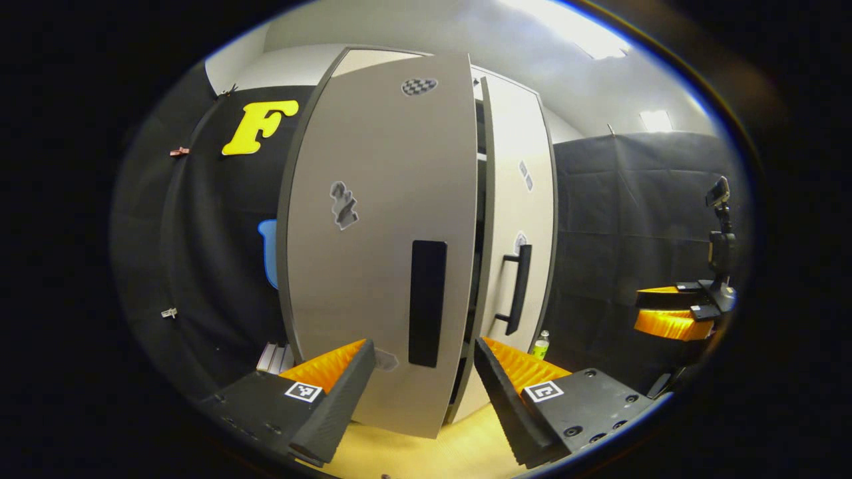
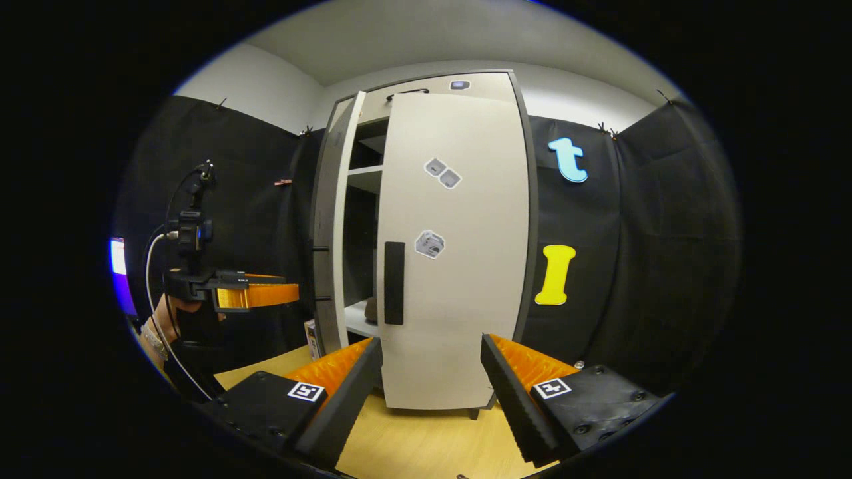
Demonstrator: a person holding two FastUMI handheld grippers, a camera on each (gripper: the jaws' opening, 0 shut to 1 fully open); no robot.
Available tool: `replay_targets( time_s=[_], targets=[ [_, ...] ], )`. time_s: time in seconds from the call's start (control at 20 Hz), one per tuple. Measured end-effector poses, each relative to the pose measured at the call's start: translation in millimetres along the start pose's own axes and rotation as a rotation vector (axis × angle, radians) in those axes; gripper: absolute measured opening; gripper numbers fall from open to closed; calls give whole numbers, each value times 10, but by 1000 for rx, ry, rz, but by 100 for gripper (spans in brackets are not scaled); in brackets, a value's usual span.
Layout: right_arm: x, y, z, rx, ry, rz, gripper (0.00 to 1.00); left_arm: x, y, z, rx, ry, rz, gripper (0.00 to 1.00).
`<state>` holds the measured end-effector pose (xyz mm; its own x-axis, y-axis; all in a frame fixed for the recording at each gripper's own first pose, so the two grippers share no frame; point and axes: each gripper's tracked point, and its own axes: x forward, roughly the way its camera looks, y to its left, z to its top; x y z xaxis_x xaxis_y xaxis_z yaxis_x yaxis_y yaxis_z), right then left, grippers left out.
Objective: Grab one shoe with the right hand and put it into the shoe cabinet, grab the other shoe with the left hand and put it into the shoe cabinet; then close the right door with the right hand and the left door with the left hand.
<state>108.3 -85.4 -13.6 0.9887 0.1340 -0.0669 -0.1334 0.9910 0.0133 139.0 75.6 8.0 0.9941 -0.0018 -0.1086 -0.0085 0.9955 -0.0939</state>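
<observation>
Left gripper [image 1: 423, 372] released, jaws spread, empty, just in front of left door [image 1: 373, 233] of shoe cabinet [image 2: 426, 239]; door ajar, its dark handle [image 1: 426, 303] above the gap between fingers. Right door [image 2: 456, 253] shut or close to it, handle [image 2: 394, 283] at its left edge. Right gripper [image 2: 429, 372] released, empty, facing right door. Dark shape, possibly shoe [image 2: 371, 310], on low shelf inside; cannot confirm. Small bottle [image 1: 540, 344] on floor beside cabinet.

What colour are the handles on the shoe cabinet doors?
Black, against pale grey doors. The left door's handle shows best in the left gripper view.
</observation>
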Motion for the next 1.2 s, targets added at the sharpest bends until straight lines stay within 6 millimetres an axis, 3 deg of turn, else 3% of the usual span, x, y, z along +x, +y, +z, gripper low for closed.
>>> replay_targets(
  time_s=[0.3, 0.45, 0.55, 0.75, 1.2],
  targets=[
    [56, 430, -22, -20, -1, 32, 98, -633, -74, 33, 33, -10, 23, 94],
    [47, 587, -21, -16, -5, 34, 98, -812, -74, 2, 30, -12, 29, 91],
    [40, 663, -26, -16, -2, 36, 98, -890, -85, -7, 17, -13, 17, 94],
    [12, 724, -10, -10, -7, 32, 98, -974, -31, -21, 13, -5, 24, 95],
    [-30, 636, -3, -4, -6, 11, 98, -925, -38, -21, 33, -9, 18, 95]
  ],
)
